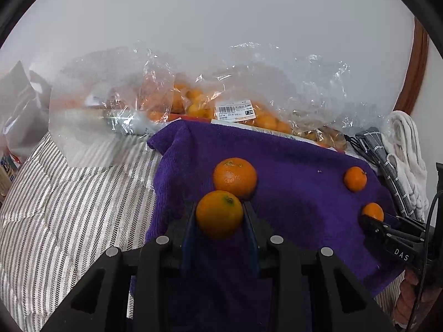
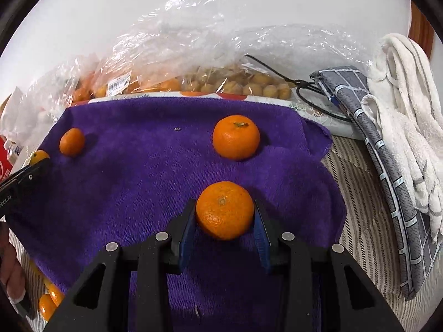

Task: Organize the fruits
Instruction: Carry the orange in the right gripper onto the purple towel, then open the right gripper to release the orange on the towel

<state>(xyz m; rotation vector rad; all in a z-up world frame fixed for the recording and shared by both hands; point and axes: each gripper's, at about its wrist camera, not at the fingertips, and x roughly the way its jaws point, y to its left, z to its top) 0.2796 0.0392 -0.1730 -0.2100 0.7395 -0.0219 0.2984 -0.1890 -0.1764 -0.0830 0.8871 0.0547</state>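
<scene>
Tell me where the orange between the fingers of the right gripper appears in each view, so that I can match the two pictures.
Left wrist view: the orange is small, at the far right, at the tip of the right gripper, below another orange.
Right wrist view: the orange is large, low in the centre, between the gripper's own fingers.
Shared landmark: the purple towel under it, seen in both views.

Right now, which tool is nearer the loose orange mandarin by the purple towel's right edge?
Right. The right tool, gripping a second mandarin, sits just short of that loose mandarin; the left tool, holding a third mandarin, is across the purple towel.
</scene>
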